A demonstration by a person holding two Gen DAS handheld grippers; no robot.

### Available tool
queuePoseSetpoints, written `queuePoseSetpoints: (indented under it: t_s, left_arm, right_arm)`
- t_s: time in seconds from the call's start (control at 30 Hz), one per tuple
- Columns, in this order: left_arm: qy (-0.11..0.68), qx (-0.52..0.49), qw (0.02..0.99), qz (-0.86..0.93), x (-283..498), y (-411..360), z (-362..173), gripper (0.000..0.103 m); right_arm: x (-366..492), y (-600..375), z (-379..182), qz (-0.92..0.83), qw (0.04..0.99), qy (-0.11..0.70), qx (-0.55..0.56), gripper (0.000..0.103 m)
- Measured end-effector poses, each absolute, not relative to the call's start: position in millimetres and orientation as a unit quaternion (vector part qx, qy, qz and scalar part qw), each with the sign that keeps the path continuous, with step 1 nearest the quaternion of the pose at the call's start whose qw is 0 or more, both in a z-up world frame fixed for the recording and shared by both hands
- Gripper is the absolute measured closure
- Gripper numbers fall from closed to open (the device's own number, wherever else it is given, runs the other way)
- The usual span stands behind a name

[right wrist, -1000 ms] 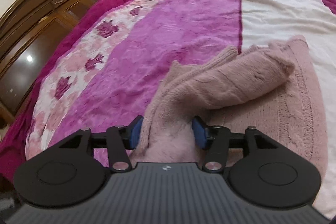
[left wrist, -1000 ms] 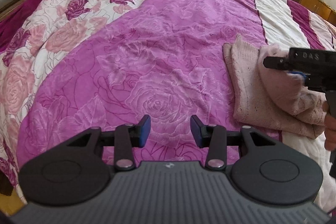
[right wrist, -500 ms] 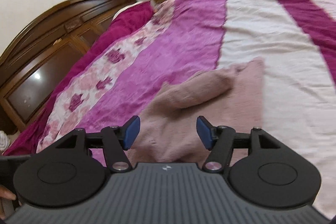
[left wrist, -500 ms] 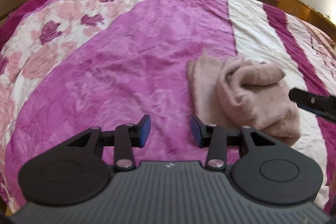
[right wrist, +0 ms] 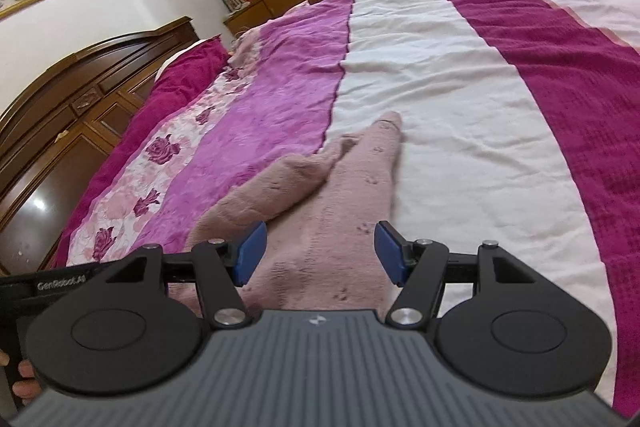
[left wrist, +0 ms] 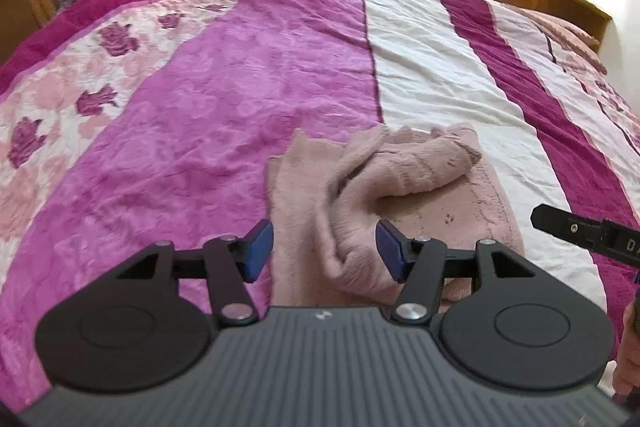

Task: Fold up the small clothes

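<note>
Bedroom, wide bed under a magenta, pink-floral and white striped quilt [left wrist: 420, 75]. Left gripper [left wrist: 324, 253] — jaws opening, nothing clamped; right gripper [right wrist: 318, 253] — jaws apart, empty. Beyond both lies the fluffy dusty-pink knitted garment [left wrist: 400, 183], part-folded, one sleeve [left wrist: 424, 163] draped across it, straddling the purple and white bands

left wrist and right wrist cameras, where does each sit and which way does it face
Left wrist: sits on the left gripper, its jaws opening, looking down its fingers across the bed at the pink garment; the right gripper shows at the right edge.
Right wrist: sits on the right gripper, open, facing the headboard; fingers show bottom left.
Shared: garment and bed.
</note>
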State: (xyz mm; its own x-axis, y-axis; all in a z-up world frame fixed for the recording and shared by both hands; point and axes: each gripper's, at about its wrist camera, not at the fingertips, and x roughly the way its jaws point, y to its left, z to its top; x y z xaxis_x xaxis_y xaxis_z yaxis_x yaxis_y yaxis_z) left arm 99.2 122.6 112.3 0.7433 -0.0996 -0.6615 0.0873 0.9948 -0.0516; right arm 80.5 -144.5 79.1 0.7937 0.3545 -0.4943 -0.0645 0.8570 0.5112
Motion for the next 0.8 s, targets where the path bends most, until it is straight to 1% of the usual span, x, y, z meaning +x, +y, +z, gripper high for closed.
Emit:
queuePoseSetpoints:
  t_s: [0.1,0.2,0.3,0.4,0.57,0.63,0.67,0.7,0.73,0.77,0.8]
  left_arm:
    - [0.362,0.020,0.930,-0.064,116.3,111.6,104.2,0.033]
    - [0.371,0.067,0.923,-0.080,138.3,98.1,92.8,0.033]
    - [0.387,0.087,0.912,-0.102,158.2,91.0,80.0,0.033]
    - [0.388,0.084,0.911,-0.106,174.2,90.5,69.2,0.033]
    - [0.360,0.050,0.924,-0.120,183.8,98.1,59.0,0.033]
    - [0.351,0.038,0.927,-0.126,184.9,100.0,55.8,0.036]
    - [0.344,0.033,0.929,-0.130,183.9,100.9,54.5,0.038]
    - [0.337,0.027,0.931,-0.135,182.8,102.3,52.7,0.046]
    - [0.336,0.022,0.931,-0.137,183.3,102.6,51.6,0.063]
    - [0.338,0.012,0.931,-0.138,183.9,104.4,49.6,0.073]
    - [0.338,0.001,0.931,-0.135,184.4,107.0,48.2,0.080]
  right_arm:
    - [81.8,-150.0,72.1,0.109,0.912,0.304,0.253,0.036]
    - [83.2,-154.9,65.4,0.107,0.909,0.308,0.262,0.036]
    - [84.2,-156.9,60.6,0.105,0.907,0.310,0.266,0.036]
    - [86.0,-158.7,54.9,0.105,0.904,0.314,0.270,0.036]
    - [91.5,-160.4,43.5,0.102,0.900,0.323,0.274,0.036]
    - [93.0,-161.4,39.1,0.100,0.898,0.326,0.277,0.036]
    - [93.8,-162.0,36.9,0.099,0.897,0.327,0.279,0.036]
    - [94.7,-162.6,35.3,0.098,0.897,0.328,0.280,0.036]
    - [95.5,-163.1,33.6,0.097,0.896,0.328,0.283,0.036]
    - [96.4,-163.8,32.9,0.097,0.895,0.328,0.285,0.036]
    - [97.4,-164.3,32.4,0.097,0.895,0.327,0.287,0.036]
